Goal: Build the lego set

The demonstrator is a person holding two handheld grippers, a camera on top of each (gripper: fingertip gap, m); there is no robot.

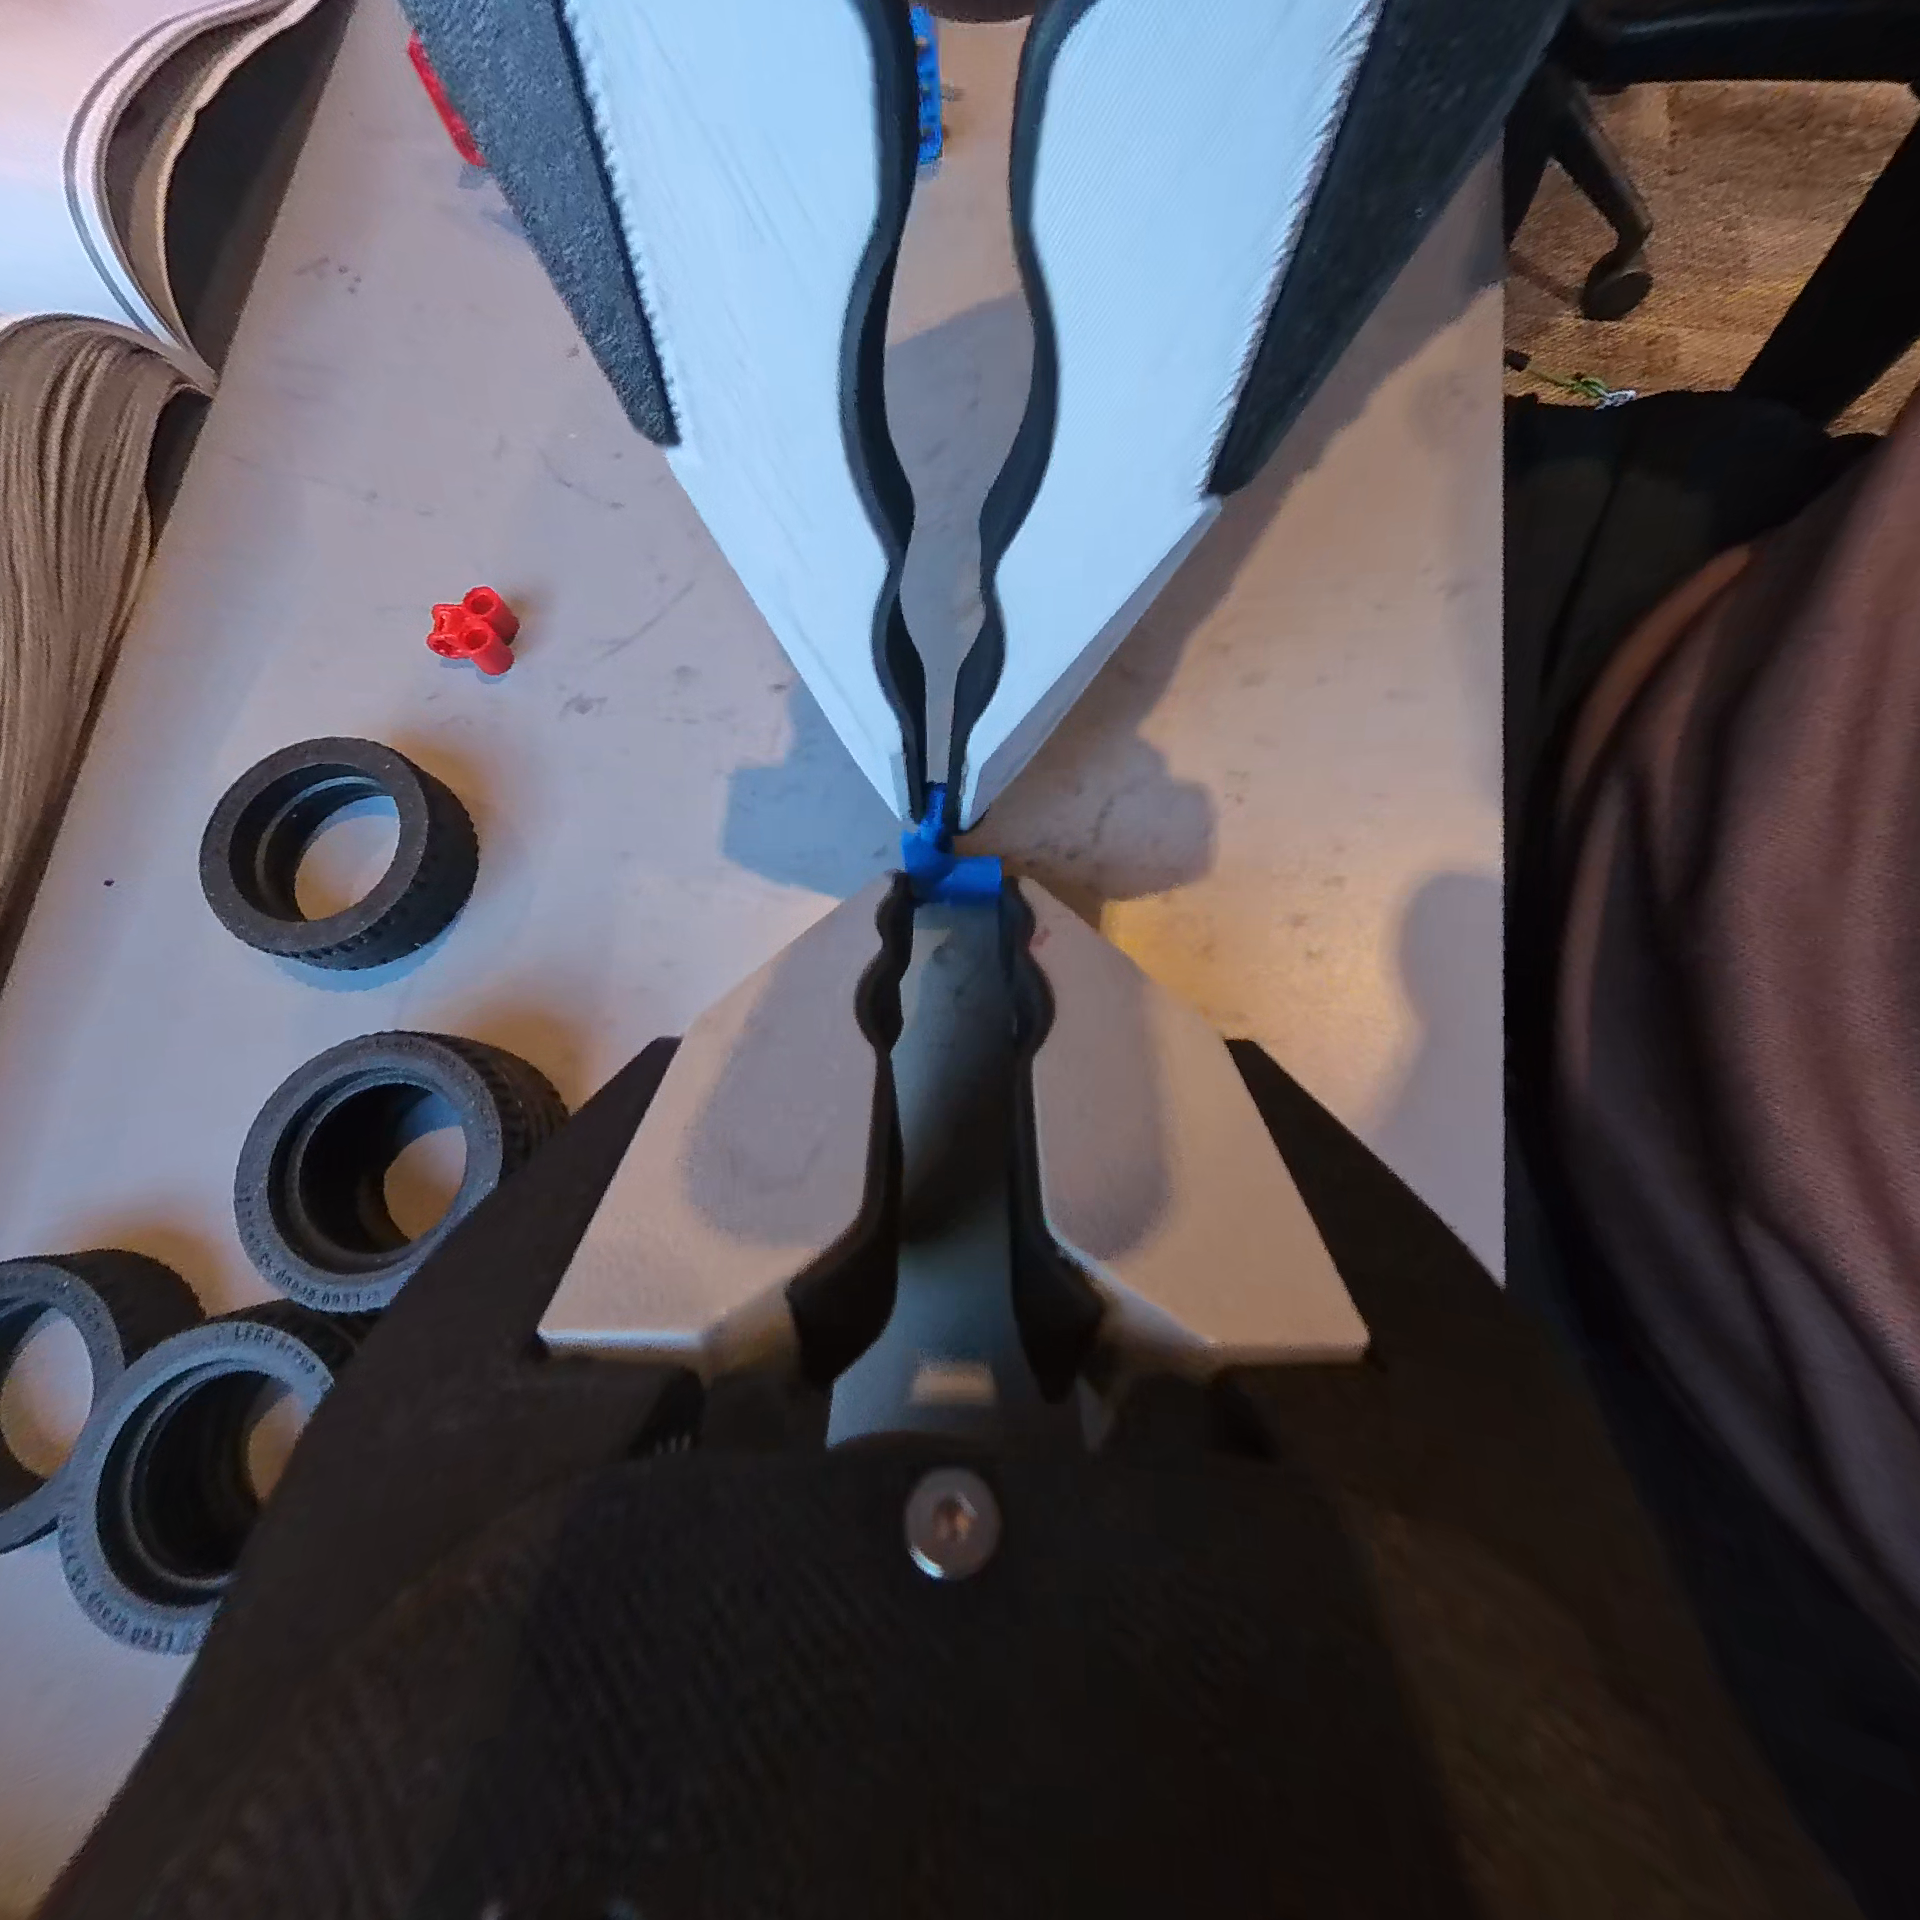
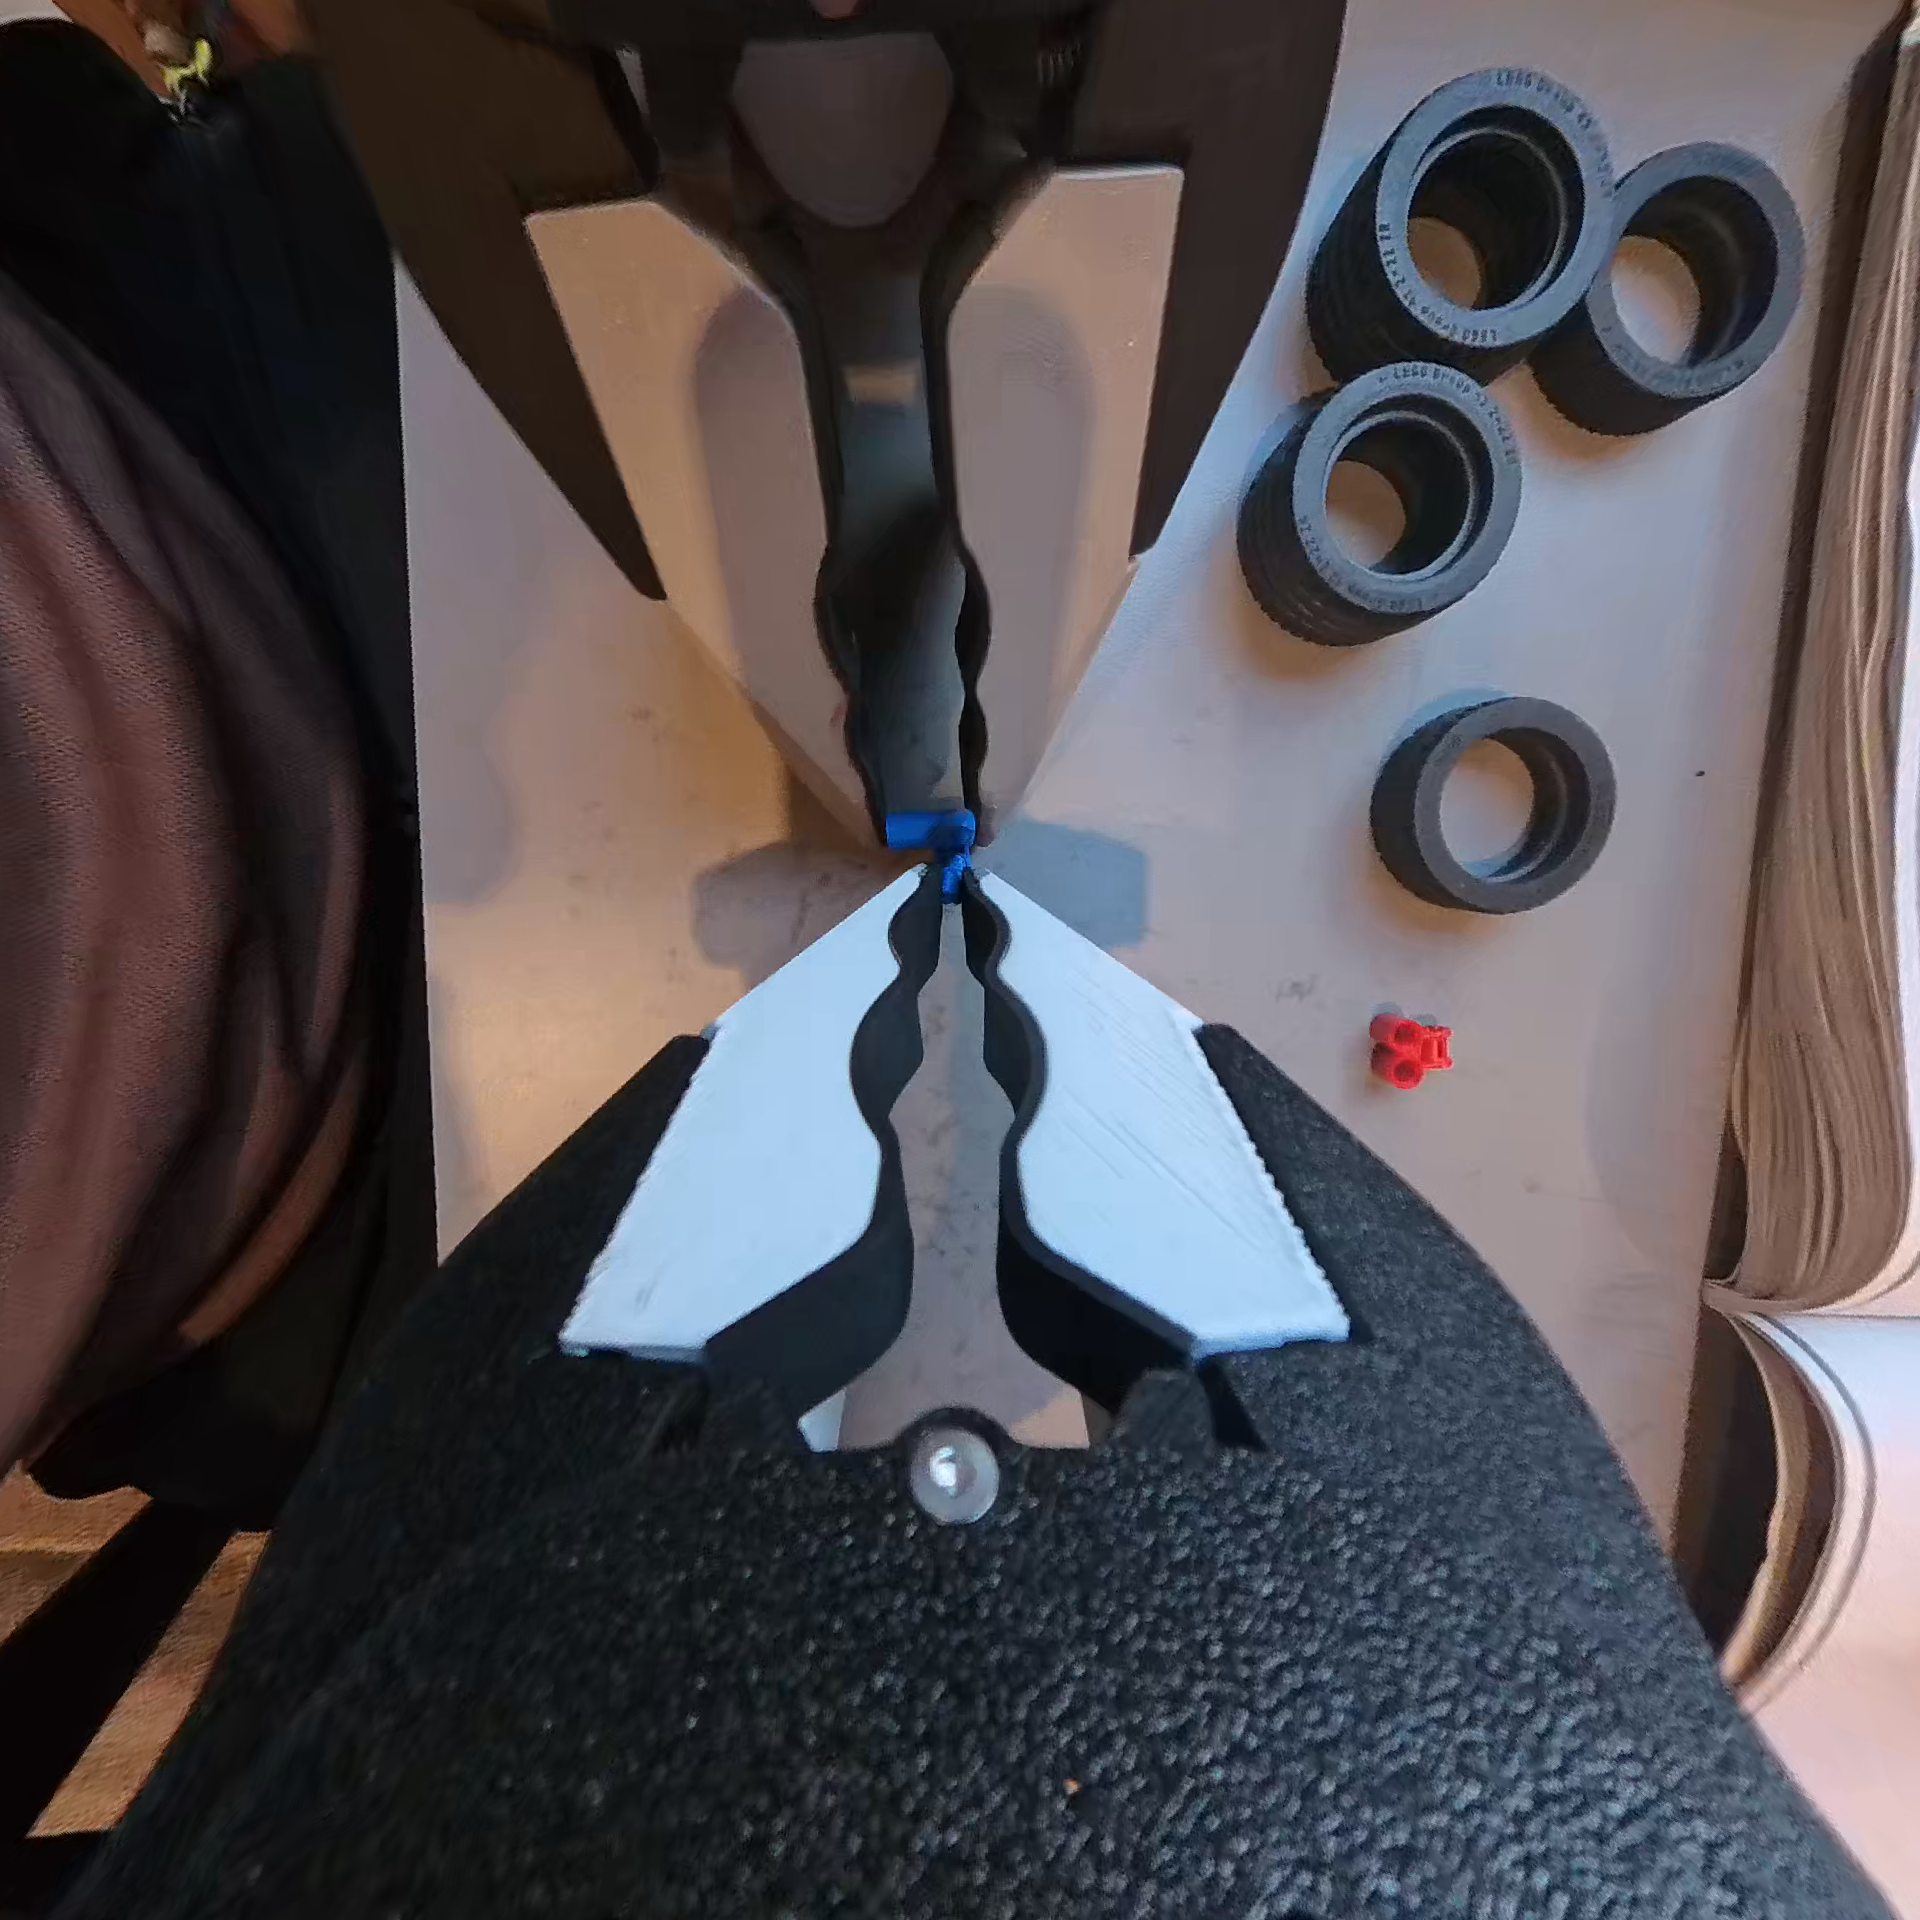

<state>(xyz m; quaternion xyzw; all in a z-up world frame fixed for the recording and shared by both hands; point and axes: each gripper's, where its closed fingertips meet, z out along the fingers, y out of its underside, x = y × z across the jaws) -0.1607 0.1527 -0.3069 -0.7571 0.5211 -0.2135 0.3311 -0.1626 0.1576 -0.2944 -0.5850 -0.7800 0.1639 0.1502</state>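
Note:
My left gripper point(image 1: 951, 896) has tan fingers and is shut on a small blue connector point(image 1: 961, 878) that lies crosswise at its tips. My right gripper point(image 2: 948, 881) has white fingers and is shut on a short blue pin point(image 2: 954, 871). The two grippers meet tip to tip above the pale table point(image 1: 1299, 727). The pin point(image 1: 935, 812) touches the connector point(image 2: 930, 828) at a right angle; how far it sits in is hidden. In the left wrist view the right gripper point(image 1: 940, 805) comes from the top. In the right wrist view the left gripper point(image 2: 930, 823) comes from the top.
Several black tyres point(image 1: 338, 852) point(image 2: 1491, 805) and a red connector point(image 1: 473, 631) point(image 2: 1405, 1049) lie on the table. An open booklet point(image 1: 125, 208) point(image 2: 1808, 1039) lies past them. A blue beam point(image 1: 925, 94) shows behind the right gripper. A person's lap point(image 1: 1714, 935) is by the table edge. The grippers are tip to tip, or close to it.

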